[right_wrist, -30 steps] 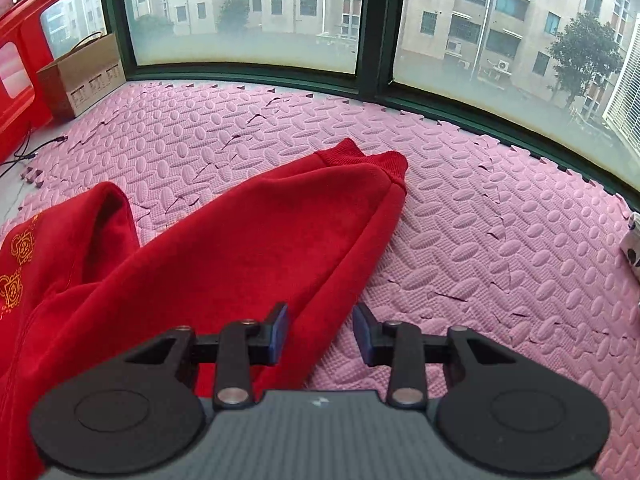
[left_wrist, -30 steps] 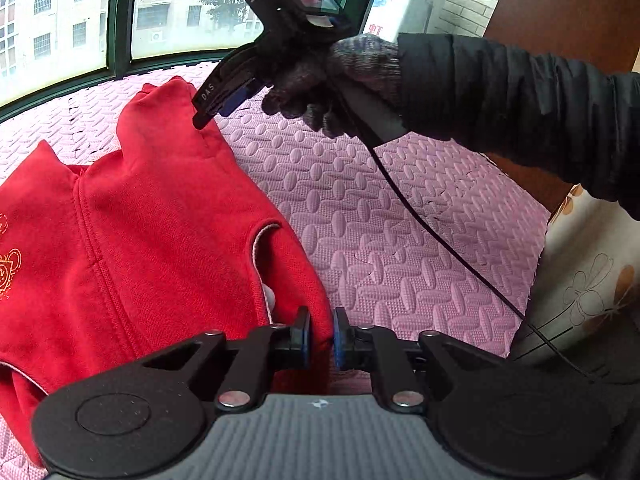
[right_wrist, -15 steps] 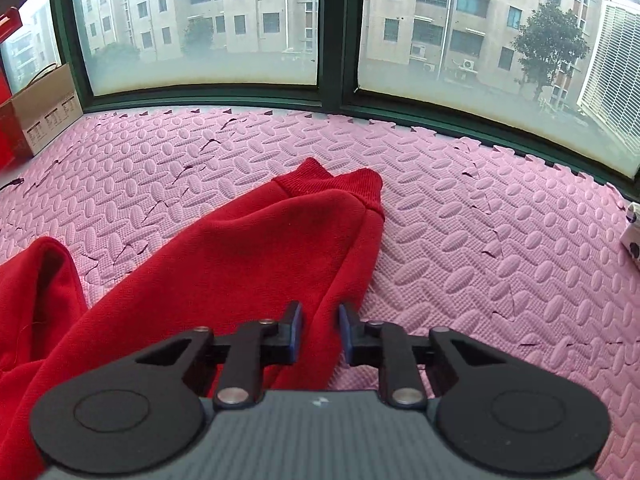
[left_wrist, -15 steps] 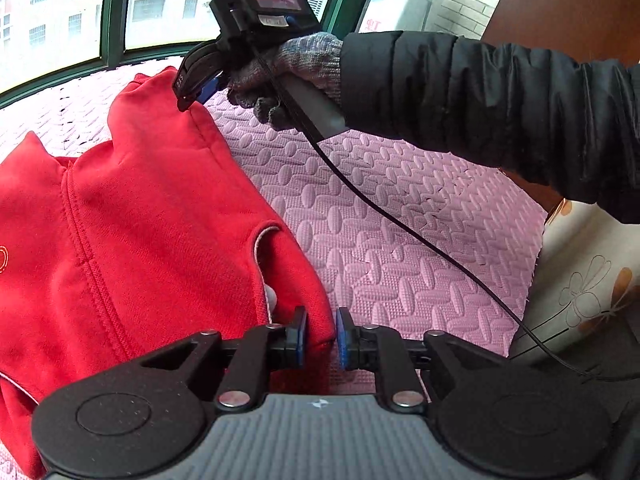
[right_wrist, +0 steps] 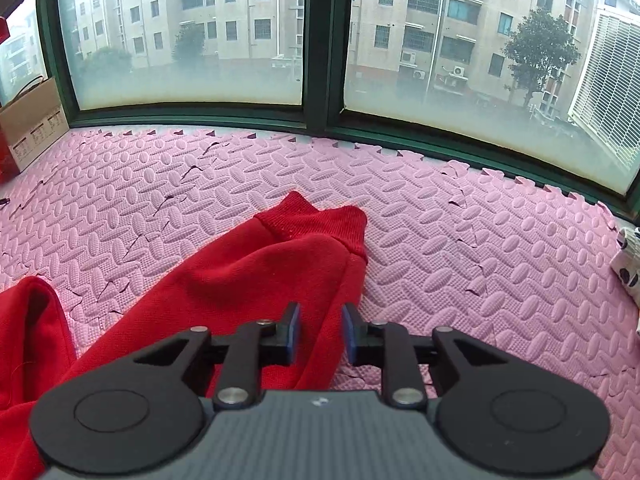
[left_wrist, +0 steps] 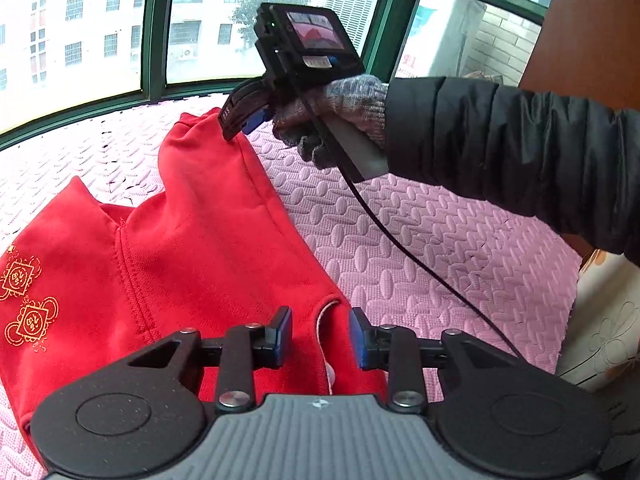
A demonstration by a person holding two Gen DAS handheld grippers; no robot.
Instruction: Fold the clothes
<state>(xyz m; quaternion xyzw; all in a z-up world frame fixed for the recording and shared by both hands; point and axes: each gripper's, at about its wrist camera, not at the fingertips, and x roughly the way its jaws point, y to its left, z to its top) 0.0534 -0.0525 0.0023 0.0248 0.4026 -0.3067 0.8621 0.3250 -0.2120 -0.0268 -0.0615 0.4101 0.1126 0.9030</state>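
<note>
Red garment [left_wrist: 192, 264] runs beneath both grippers, lower edge cut off.

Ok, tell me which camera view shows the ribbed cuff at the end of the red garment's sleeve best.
The right wrist view: the ribbed cuff lies unobstructed on the pink foam mat, its knit texture visible. In the left wrist view the cuff is far off, small, and partly hidden behind the right gripper.
</note>
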